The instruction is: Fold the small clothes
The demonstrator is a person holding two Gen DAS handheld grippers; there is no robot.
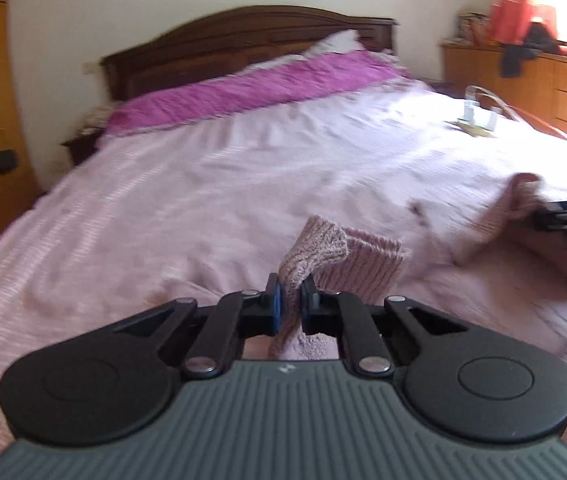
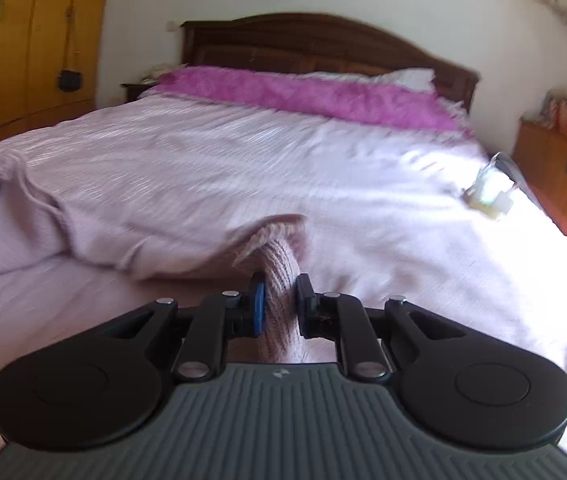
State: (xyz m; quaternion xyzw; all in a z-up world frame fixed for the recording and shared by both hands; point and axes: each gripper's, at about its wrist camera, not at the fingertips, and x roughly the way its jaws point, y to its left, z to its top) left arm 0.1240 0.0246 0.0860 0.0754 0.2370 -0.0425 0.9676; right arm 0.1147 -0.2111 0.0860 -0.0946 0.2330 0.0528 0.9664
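1. Currently two grippers in play: left black two-finger gripper point(image 1: 291, 300) and right black two-finger gripper point(image 2: 280, 304), both clamped tight on the same pale pink ribbed knit garment point(image 1: 367, 268)
2. One garment only; it lies across the near part of the bed, lifted at both pinched ends and sagging to the cover between them
3. Left wrist view: a knit edge bunches up between the blue pads point(image 1: 277, 306); the right gripper shows at the frame's right edge, holding the far end
4. Right wrist view: a rolled knit edge sits between its fingers; the left gripper is only a dark blur at the left edge
5. One bed with a pale pink striped bedspread point(image 2: 323, 160), one magenta fuzzy blanket point(image 2: 323, 92) across the head, one dark wooden headboard point(image 2: 323, 40)
6. One small clear plastic object point(image 1: 479, 114) on the bed's far right side, well apart from the garment; contents too blurred to tell
7. One orange wooden dresser point(image 1: 543, 80) beside the bed, clothes heaped on top
8. Writing: none readable; a small light logo on each gripper body, illegible
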